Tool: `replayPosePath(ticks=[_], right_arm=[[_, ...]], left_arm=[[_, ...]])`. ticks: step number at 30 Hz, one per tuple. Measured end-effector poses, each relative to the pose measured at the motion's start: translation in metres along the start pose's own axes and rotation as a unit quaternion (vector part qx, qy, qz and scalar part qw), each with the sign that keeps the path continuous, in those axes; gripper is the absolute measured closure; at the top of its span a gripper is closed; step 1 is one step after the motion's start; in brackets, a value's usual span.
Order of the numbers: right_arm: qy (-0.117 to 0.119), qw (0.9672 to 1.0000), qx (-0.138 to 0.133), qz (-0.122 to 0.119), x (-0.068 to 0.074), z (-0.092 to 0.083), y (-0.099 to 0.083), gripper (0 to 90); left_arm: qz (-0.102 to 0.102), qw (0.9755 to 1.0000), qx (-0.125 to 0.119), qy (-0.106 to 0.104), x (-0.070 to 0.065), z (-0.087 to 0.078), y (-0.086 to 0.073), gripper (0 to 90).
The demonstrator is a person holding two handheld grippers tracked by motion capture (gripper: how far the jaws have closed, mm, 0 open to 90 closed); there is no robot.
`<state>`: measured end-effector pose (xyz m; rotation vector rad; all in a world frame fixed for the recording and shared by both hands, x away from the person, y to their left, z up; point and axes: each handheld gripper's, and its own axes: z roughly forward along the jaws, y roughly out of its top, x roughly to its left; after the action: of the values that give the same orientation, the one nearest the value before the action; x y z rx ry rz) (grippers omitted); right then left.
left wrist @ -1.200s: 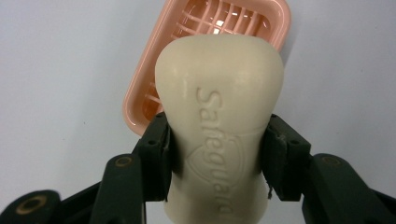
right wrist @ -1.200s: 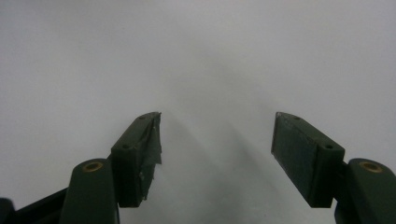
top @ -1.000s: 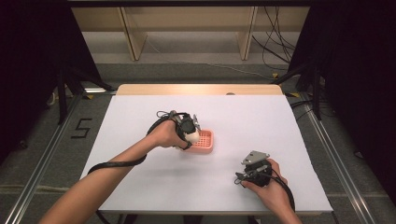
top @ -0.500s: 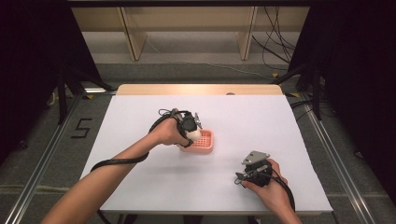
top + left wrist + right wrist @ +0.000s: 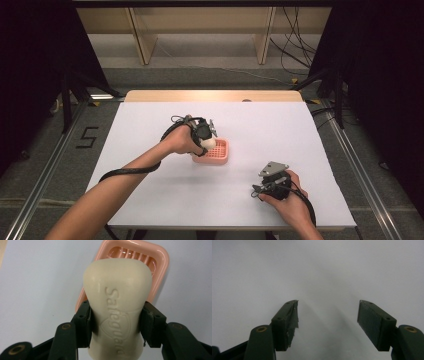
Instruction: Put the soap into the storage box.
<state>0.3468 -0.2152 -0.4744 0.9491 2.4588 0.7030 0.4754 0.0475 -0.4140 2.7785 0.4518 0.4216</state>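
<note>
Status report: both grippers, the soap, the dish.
Left gripper shut on soap bar, over pink soap dish. Right gripper open, nothing between its jaws, over bare table. Nothing in the way.

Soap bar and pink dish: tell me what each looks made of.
Soap bar: solid matte cream soap, apparently; a brand name is pressed into its face. Pink dish: probably moulded plastic, glossy, with highlights along its rounded rim and slotted floor.

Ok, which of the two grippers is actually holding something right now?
The left gripper: its jaws clamp a cream soap bar above the pink soap dish. The right gripper stands open over the white table.
</note>
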Motion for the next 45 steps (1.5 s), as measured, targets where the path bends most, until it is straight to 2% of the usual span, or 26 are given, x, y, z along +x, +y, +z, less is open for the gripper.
replayPosePath(ticks=[1,10,11,12,13,15,17,18,20,23,25,33,35,36,37,38,43,44,45], right_arm=[[-0.001,1.0000,0.000,0.001,0.000,0.000,0.000,33.8],[0.000,1.0000,-0.001,0.000,0.000,0.000,0.000,33.8],[-0.001,1.0000,-0.001,0.000,0.000,0.000,0.000,33.8],[0.001,1.0000,0.000,-0.001,0.000,0.000,0.000,33.8],[0.002,1.0000,0.001,-0.001,0.000,0.000,0.000,33.8],[0.001,1.0000,0.001,0.000,0.000,0.000,0.000,33.8],[0.001,1.0000,0.001,0.000,0.000,0.000,0.000,33.8],[0.002,1.0000,0.001,-0.001,0.000,0.000,0.000,33.8],[0.002,1.0000,0.002,-0.001,0.000,0.000,0.000,33.7],[0.002,1.0000,0.001,0.000,0.000,0.000,0.000,33.8],[0.002,1.0000,0.001,0.000,0.000,0.000,0.000,33.8],[0.002,1.0000,0.001,0.000,0.000,0.000,0.000,33.8],[0.002,1.0000,0.001,0.000,0.000,0.000,0.000,33.8],[0.002,1.0000,0.001,0.000,0.000,0.000,0.000,33.8],[0.002,1.0000,0.001,0.000,0.000,0.000,0.000,33.8],[0.002,1.0000,0.001,-0.001,0.000,0.000,0.000,33.7],[0.002,1.0000,0.001,0.000,0.000,0.000,0.000,33.8],[0.003,1.0000,0.001,0.000,0.000,0.000,0.000,33.8],[0.003,1.0000,0.001,0.000,0.000,0.000,0.000,33.8]], left_arm=[[0.012,0.9999,-0.004,0.002,0.002,0.000,0.001,49.6],[0.010,0.9999,-0.007,0.003,0.003,0.003,0.003,49.6],[-0.002,1.0000,-0.003,0.001,0.001,0.002,0.003,49.6],[-0.003,1.0000,-0.005,0.002,0.001,0.003,0.003,49.6],[0.010,0.9999,-0.009,0.003,0.003,0.004,0.004,49.6],[0.010,0.9999,-0.009,0.002,0.003,0.005,0.004,49.6],[0.007,0.9999,-0.009,0.000,0.002,0.006,0.005,49.6],[-0.005,1.0000,-0.005,-0.002,0.001,0.005,0.004,49.6],[0.009,0.9999,-0.009,0.001,0.003,0.007,0.005,49.6],[0.007,0.9999,-0.010,0.001,0.004,0.008,0.006,49.6],[-0.007,0.9999,-0.009,0.000,0.003,0.008,0.005,49.6],[-0.003,1.0000,-0.008,0.002,0.006,0.012,0.006,49.6],[-0.009,0.9999,-0.009,-0.001,0.005,0.014,0.006,49.6],[-0.004,1.0000,-0.008,-0.001,0.005,0.014,0.007,49.6],[0.008,0.9999,-0.014,0.002,0.007,0.015,0.008,49.5],[0.009,0.9999,-0.014,0.003,0.007,0.016,0.008,49.5],[0.008,0.9999,-0.015,0.003,0.007,0.019,0.009,49.5],[-0.005,0.9999,-0.009,0.000,0.006,0.019,0.009,49.6],[0.000,0.9999,-0.012,-0.001,0.006,0.020,0.009,49.5]])
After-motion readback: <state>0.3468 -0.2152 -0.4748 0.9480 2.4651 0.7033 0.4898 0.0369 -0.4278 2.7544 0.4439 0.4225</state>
